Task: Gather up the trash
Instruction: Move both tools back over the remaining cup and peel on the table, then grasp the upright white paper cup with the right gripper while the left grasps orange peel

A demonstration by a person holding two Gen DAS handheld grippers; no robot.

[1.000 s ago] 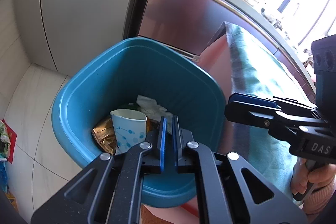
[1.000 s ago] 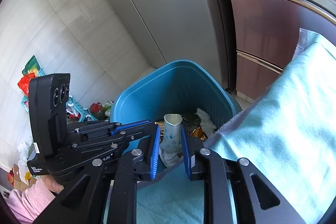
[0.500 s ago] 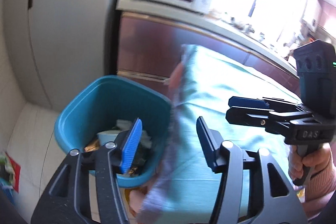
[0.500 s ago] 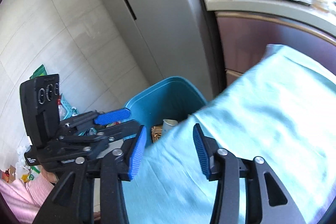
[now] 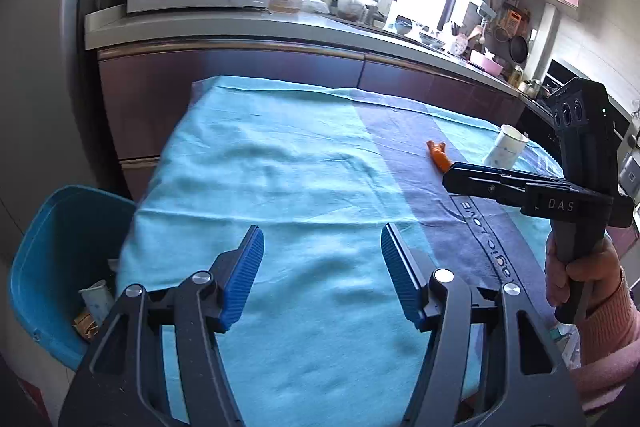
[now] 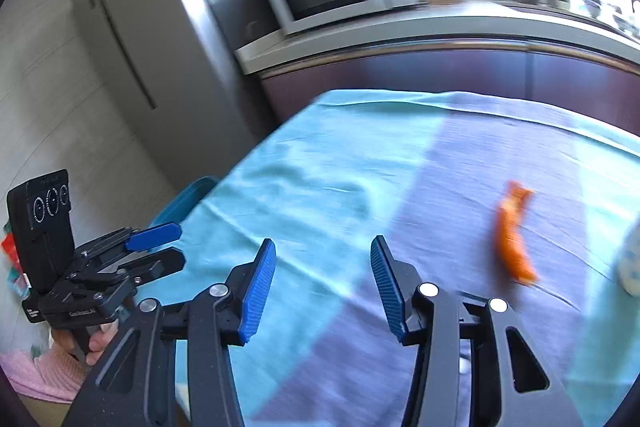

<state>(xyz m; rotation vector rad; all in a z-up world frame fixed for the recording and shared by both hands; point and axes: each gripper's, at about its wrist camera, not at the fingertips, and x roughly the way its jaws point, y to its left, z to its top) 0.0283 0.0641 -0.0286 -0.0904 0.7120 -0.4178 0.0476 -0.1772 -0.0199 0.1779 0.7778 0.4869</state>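
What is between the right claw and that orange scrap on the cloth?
Nothing visible: bare cloth lies between the empty right claw and the orange scrap. The paper cup stands beyond it.

the left tongs (image 5: 322,271) are seen with jaws opening and nothing between them, above a teal cloth (image 5: 280,187). an orange scrap (image 5: 438,155) and a paper cup (image 5: 505,147) are seen near the right tongs (image 5: 450,175). a blue bin (image 5: 36,267) with trash is seen at lower left.
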